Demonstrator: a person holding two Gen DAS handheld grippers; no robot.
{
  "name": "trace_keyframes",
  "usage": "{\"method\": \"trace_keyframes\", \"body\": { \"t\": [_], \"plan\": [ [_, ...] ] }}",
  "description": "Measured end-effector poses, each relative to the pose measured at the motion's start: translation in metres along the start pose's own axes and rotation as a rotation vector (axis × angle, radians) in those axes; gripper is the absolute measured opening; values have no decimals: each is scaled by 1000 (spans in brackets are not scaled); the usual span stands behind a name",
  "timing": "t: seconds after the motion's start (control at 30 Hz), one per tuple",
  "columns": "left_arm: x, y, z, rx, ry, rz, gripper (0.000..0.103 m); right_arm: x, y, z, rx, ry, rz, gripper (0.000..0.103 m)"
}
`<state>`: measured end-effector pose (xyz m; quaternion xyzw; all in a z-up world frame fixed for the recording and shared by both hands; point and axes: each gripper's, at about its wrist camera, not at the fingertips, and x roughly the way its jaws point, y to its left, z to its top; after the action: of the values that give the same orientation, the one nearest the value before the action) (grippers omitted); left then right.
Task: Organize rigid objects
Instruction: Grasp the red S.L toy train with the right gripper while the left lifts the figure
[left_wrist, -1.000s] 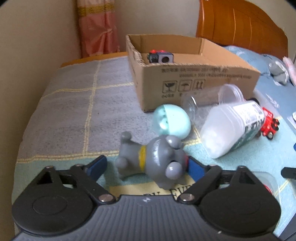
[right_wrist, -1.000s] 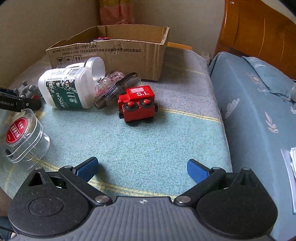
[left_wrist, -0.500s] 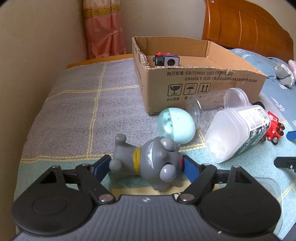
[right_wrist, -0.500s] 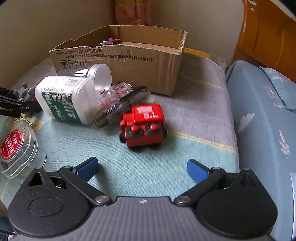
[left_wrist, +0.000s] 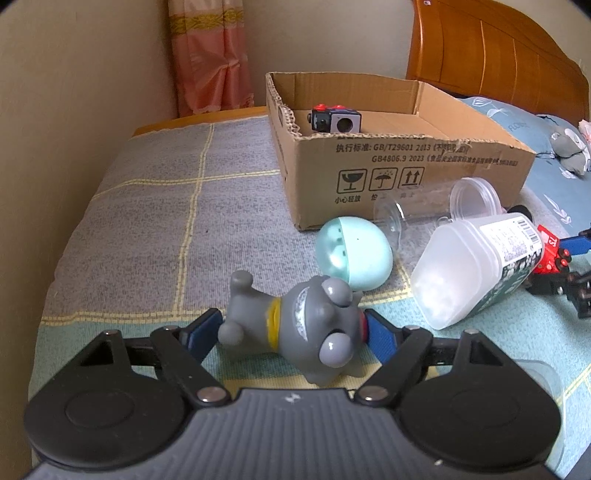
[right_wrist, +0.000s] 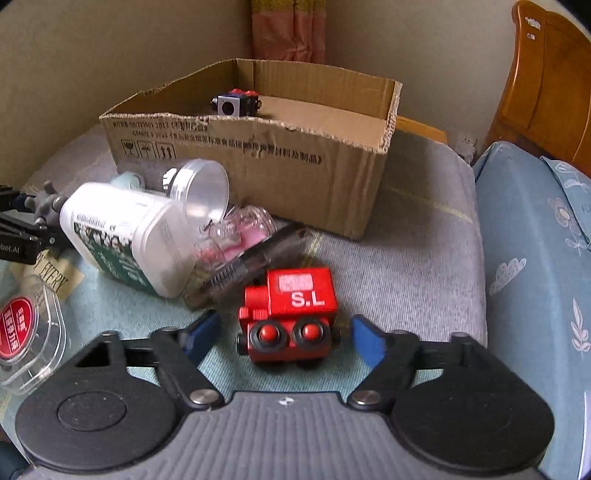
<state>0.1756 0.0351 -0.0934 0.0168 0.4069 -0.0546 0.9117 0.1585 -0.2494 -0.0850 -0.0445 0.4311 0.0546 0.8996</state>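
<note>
Bedspread (left_wrist: 147, 221), grey toy (left_wrist: 295, 325) gripped by left fingers (left_wrist: 201, 328), right fingers (right_wrist: 364, 341) closing around red train (right_wrist: 291, 314), seemingly untouched.

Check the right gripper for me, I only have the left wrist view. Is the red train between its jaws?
Observer: Yes. The red train sits between the jaws of the right gripper. They are closing, with a gap on each side, so no pad touches it.
Operator: Which way does the train face?
Observer: Its front, with two round red knobs, faces the camera. "S.L" is printed on its roof.
Operator: Anything crowding it?
Observer: A dark bristled brush lies close behind its left side. I cannot tell if they touch. Behind that is a clear case with pink inside.
</note>
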Motion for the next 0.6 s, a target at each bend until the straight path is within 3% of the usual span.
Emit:
{"method": "trace_keyframes", "body": {
  "t": [0.07,0.33,0.6],
  "plan": [
    [0,0,0,0,0,0,82,-1,2,1,7,3,-13,62],
    [-1,1,-1,11,2,-1,82,-15,13,-12,36,43,-38,62],
    [-5,-8,1,104,-1,31,81,-13,11,-11,51,34,-42,64]
  ]
}}
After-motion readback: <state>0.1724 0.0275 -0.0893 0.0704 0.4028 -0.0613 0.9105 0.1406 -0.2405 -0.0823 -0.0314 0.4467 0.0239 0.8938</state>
